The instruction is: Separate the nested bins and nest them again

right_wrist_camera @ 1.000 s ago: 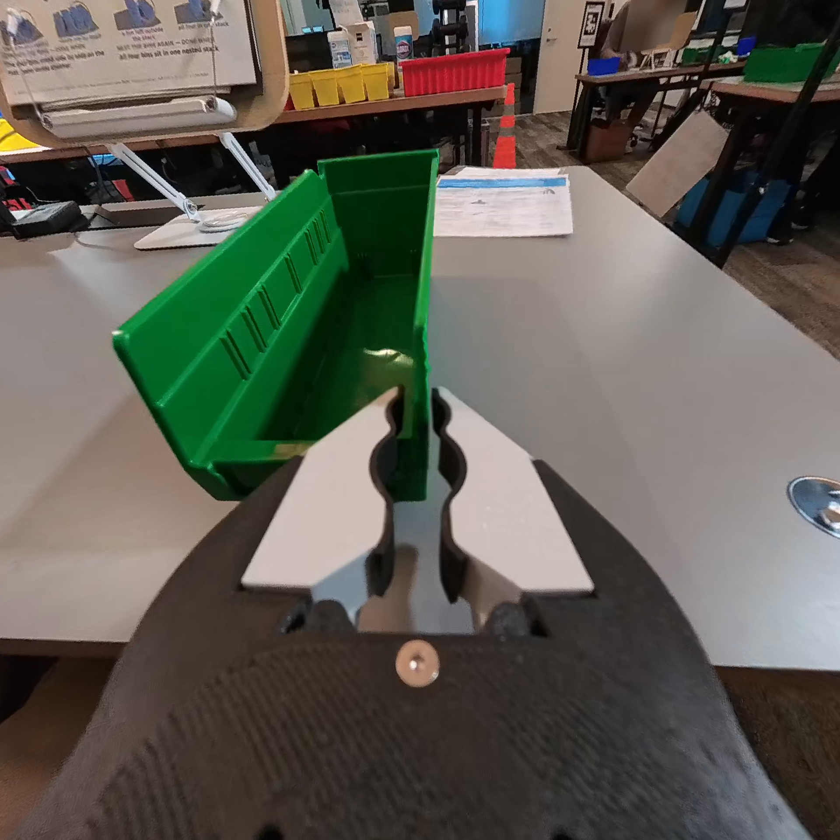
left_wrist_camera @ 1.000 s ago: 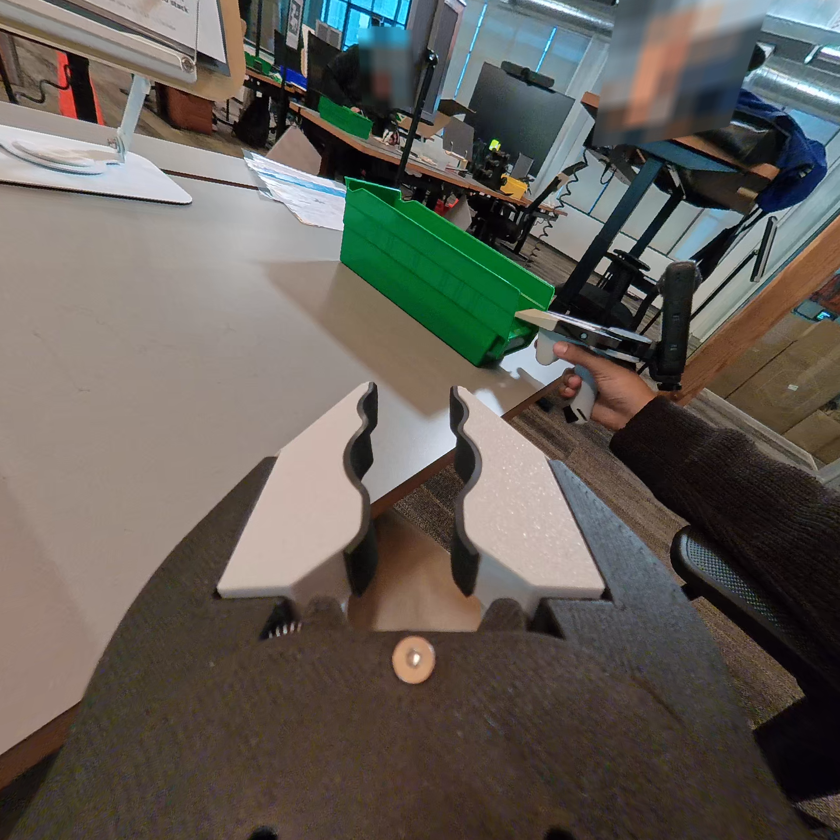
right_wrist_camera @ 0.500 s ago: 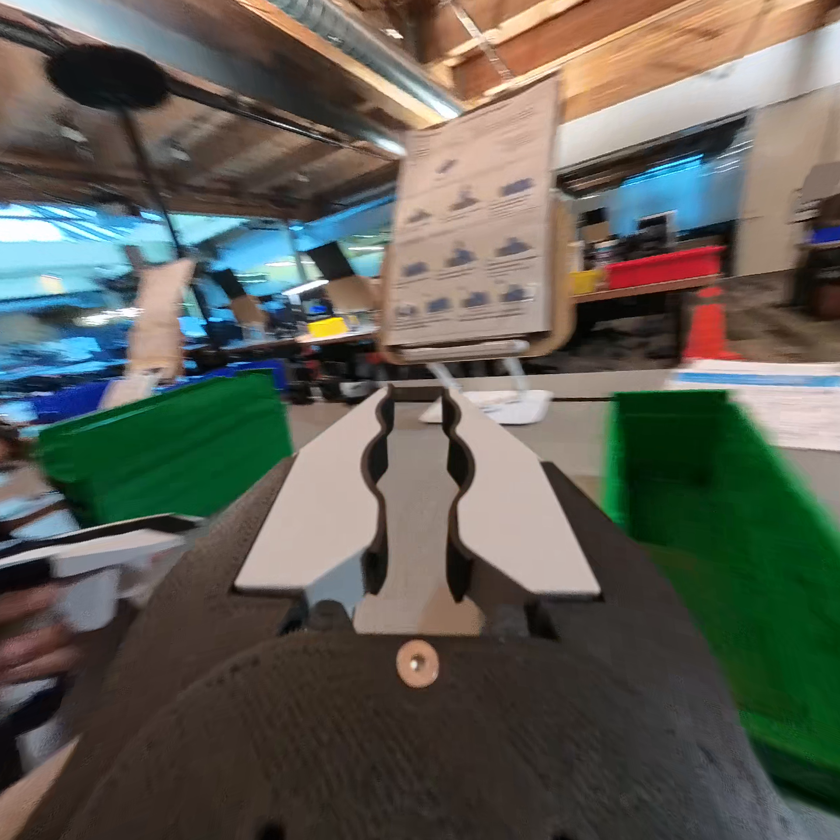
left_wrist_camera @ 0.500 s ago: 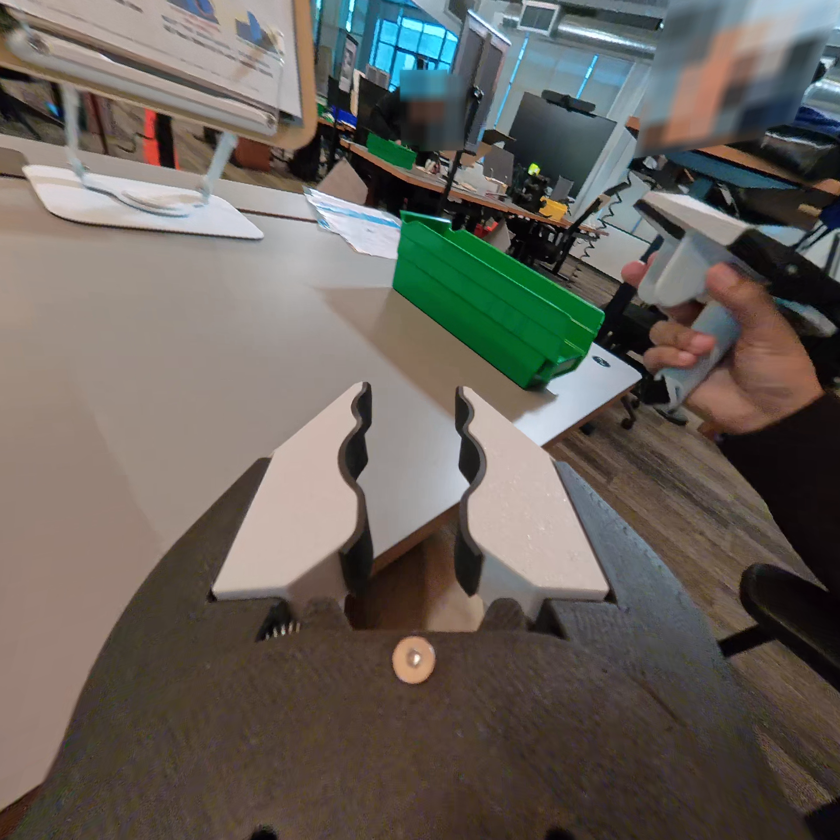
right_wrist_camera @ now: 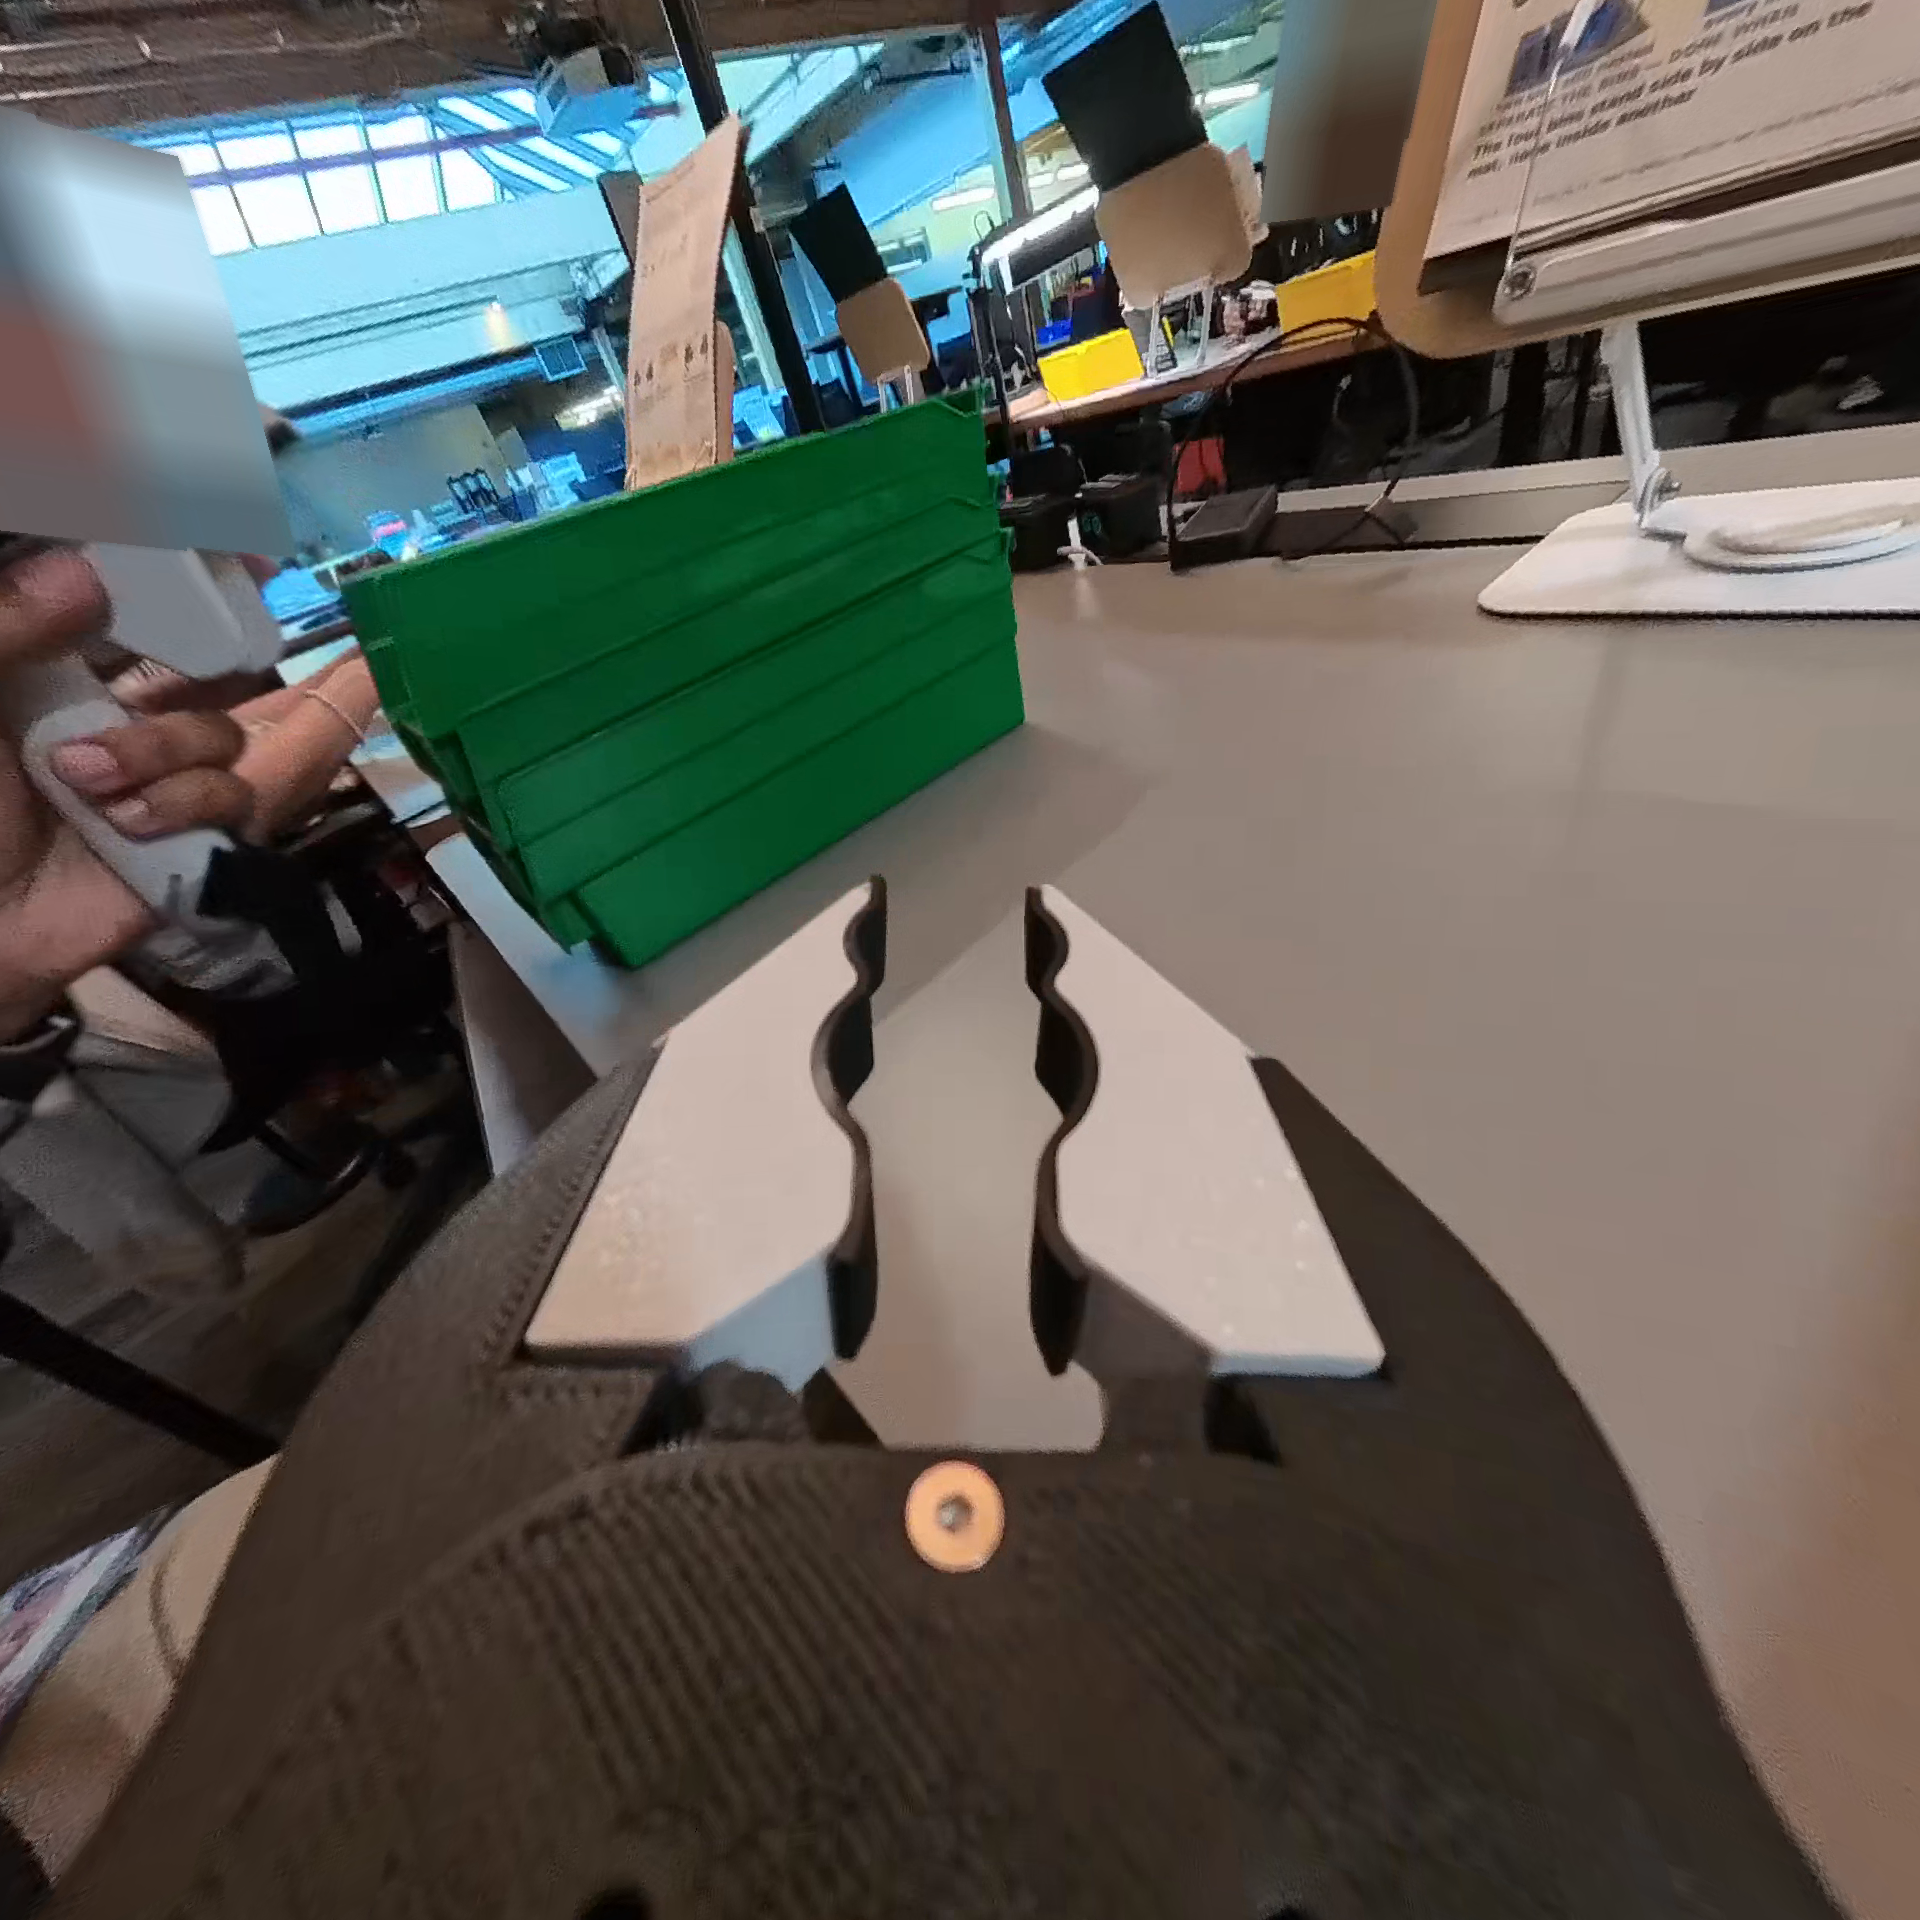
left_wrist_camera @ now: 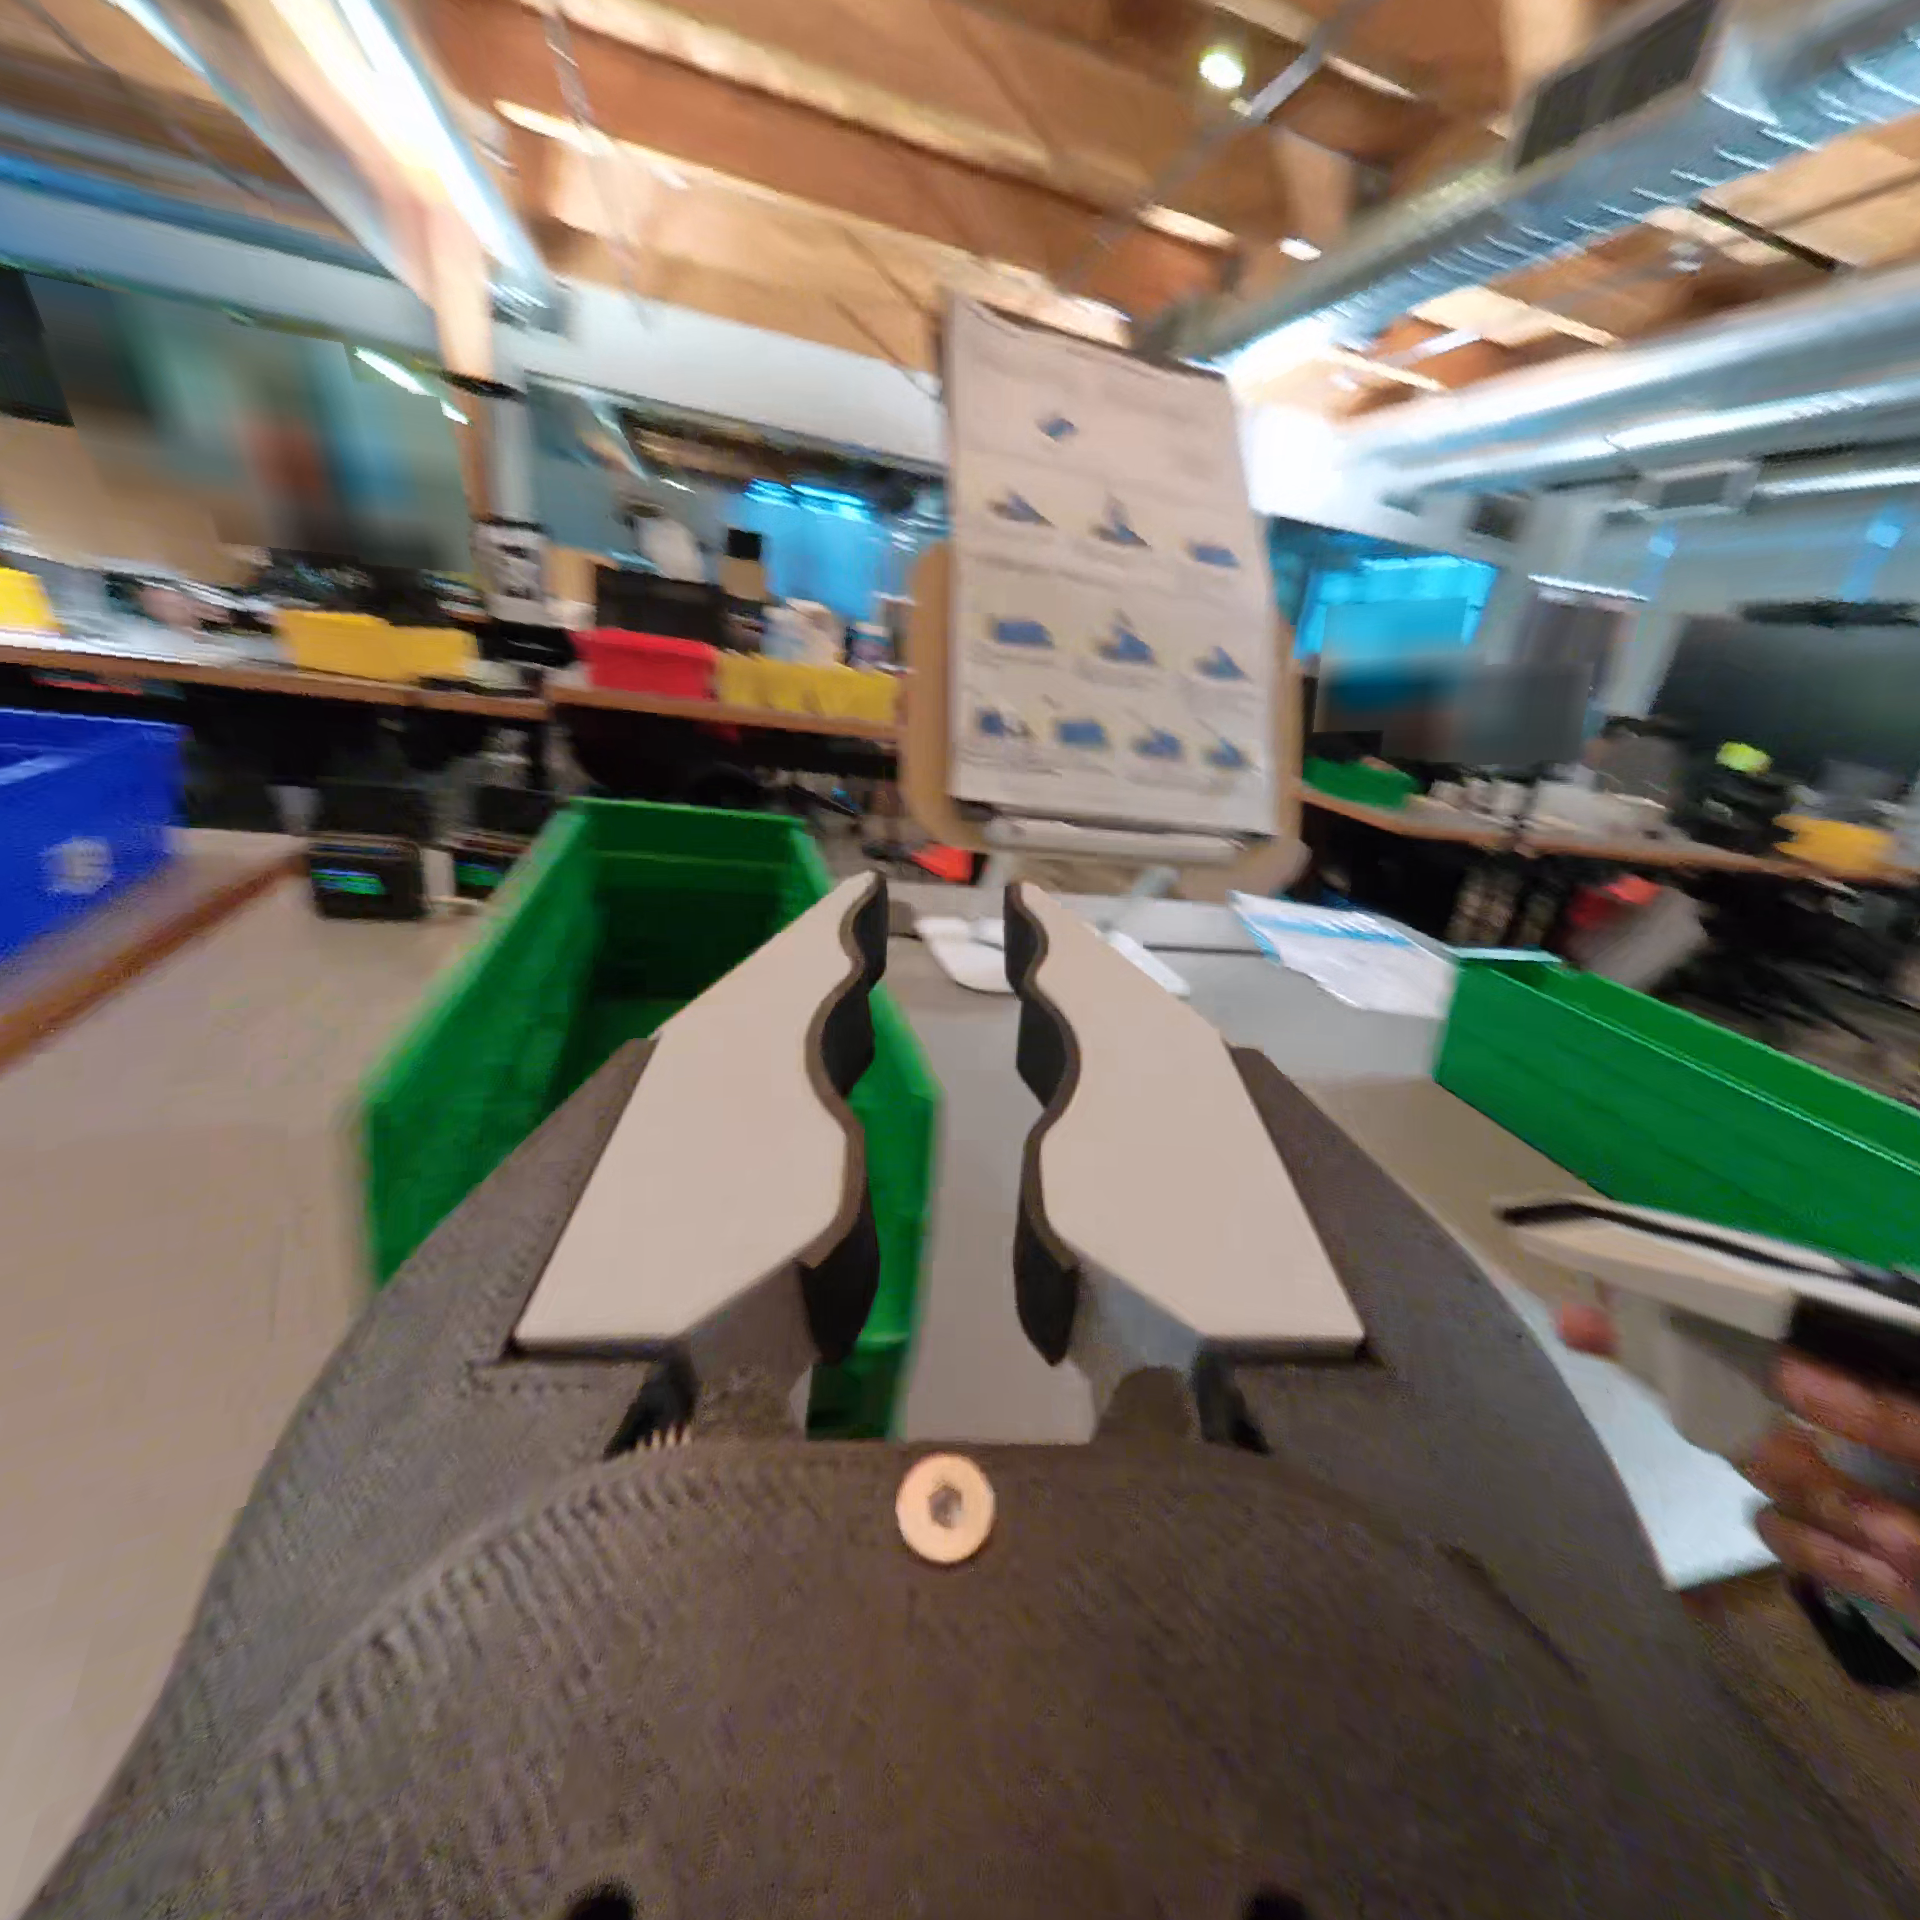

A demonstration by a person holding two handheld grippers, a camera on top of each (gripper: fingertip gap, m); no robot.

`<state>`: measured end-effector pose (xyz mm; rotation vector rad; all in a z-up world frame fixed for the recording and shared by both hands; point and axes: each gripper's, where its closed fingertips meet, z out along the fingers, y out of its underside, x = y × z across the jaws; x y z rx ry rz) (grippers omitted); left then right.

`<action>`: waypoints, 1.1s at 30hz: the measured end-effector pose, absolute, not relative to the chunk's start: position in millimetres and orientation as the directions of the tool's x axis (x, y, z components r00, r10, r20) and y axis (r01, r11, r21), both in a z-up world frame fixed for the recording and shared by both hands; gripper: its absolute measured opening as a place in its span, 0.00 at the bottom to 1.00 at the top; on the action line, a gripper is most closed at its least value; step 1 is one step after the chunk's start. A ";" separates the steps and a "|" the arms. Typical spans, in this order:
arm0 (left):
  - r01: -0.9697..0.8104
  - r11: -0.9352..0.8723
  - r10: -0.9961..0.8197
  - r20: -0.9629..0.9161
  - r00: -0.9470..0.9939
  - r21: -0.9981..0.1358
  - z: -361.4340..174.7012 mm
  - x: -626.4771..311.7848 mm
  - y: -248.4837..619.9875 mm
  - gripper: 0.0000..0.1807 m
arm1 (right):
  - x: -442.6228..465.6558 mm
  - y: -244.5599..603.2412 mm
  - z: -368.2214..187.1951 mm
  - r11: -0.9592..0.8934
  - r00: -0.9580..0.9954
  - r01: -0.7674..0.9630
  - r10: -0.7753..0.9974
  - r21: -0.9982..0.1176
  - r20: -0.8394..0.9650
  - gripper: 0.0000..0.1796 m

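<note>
A stack of nested green bins (left_wrist_camera: 623, 997) stands on the grey table (left_wrist_camera: 156, 1195), right in front of my left gripper (left_wrist_camera: 943, 904), which is open and empty with its left finger over the stack's near right corner. A single green bin (left_wrist_camera: 1662, 1112) lies to the right. My right gripper (right_wrist_camera: 954, 894) is open and empty above the table's near edge. It faces the long side of the nested stack (right_wrist_camera: 727, 675), a short way off. It also shows at the right edge of the left wrist view (left_wrist_camera: 1662, 1278), held by a hand.
An instruction sheet on a clipboard stand (left_wrist_camera: 1101, 623) rises behind the bins, and its white base (right_wrist_camera: 1714, 561) sits at the back right. Papers (left_wrist_camera: 1340, 956) lie beyond. A blue bin (left_wrist_camera: 73, 842) stands far left. A hand (right_wrist_camera: 114, 748) holds a gripper handle left of the stack.
My right gripper has let go of the single bin's wall, opened and swung left to face the nested stack. My left gripper has swung round from the table edge to the stack.
</note>
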<state>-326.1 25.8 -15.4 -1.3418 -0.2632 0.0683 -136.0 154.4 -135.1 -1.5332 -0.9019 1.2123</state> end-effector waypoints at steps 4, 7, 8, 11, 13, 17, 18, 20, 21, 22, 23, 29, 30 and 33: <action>0.071 0.271 0.368 0.172 0.914 -0.960 -9.4 -387.6 -12.5 0.11 | -150.9 153.6 -145.7 -0.283 0.217 0.045 0.939 -0.958 -0.267 0.14; 0.060 0.150 0.440 0.120 0.890 -0.987 -40.6 -414.0 -15.1 0.15 | -160.1 145.7 -149.7 -0.273 0.195 0.080 0.947 -0.959 -0.254 0.14; 0.071 0.105 0.444 0.111 0.889 -0.992 -53.5 -417.8 -12.8 0.17 | -162.2 143.5 -150.9 -0.265 0.190 0.092 0.951 -0.960 -0.245 0.14; 0.098 0.057 0.408 0.112 0.906 -0.994 -73.6 -414.4 -4.1 0.18 | -166.1 139.1 -153.0 -0.233 0.181 0.116 0.961 -0.966 -0.210 0.13; 0.090 0.040 0.417 0.098 0.904 -0.995 -78.1 -414.0 -0.3 0.14 | -166.1 138.2 -154.8 -0.220 0.182 0.128 0.964 -0.967 -0.195 0.13; 0.046 0.018 0.465 0.049 0.884 -0.999 -80.9 -419.9 1.8 0.01 | -160.7 140.7 -155.1 -0.225 0.198 0.125 0.960 -0.966 -0.198 0.13; 0.036 0.023 0.469 0.042 0.882 -0.999 -80.1 -420.2 2.4 0.01 | -158.7 142.1 -155.4 -0.231 0.205 0.123 0.957 -0.965 -0.203 0.13; 0.017 0.038 0.472 0.033 0.881 -0.999 -77.7 -421.2 3.8 0.00 | -154.4 144.7 -155.9 -0.246 0.217 0.119 0.952 -0.962 -0.217 0.12; 0.008 0.044 0.461 0.028 0.887 -0.999 -76.0 -420.1 5.5 0.02 | -152.2 145.6 -155.8 -0.250 0.223 0.116 0.950 -0.961 -0.220 0.12; -0.001 0.049 0.438 0.020 0.899 -0.999 -73.8 -417.3 8.0 0.07 | -150.0 146.4 -155.8 -0.251 0.228 0.115 0.948 -0.961 -0.220 0.12; -0.004 0.049 0.424 0.017 0.906 -0.999 -72.4 -415.6 10.2 0.11 | -148.0 147.1 -155.7 -0.250 0.234 0.114 0.947 -0.962 -0.219 0.12; 0.004 0.055 0.440 0.028 0.898 -0.998 -71.9 -423.3 9.7 0.00 | -140.9 147.4 -157.4 -0.245 0.252 0.121 0.945 -0.962 -0.209 0.11; 0.031 0.081 0.424 0.062 0.903 -0.996 -71.6 -423.4 9.8 0.00 | -140.2 146.9 -157.3 -0.250 0.252 0.119 0.944 -0.961 -0.215 0.11; 0.080 0.146 0.406 0.133 0.904 -0.986 -71.4 -425.0 9.4 0.00 | -137.2 145.0 -155.9 -0.270 0.248 0.107 0.939 -0.957 -0.237 0.11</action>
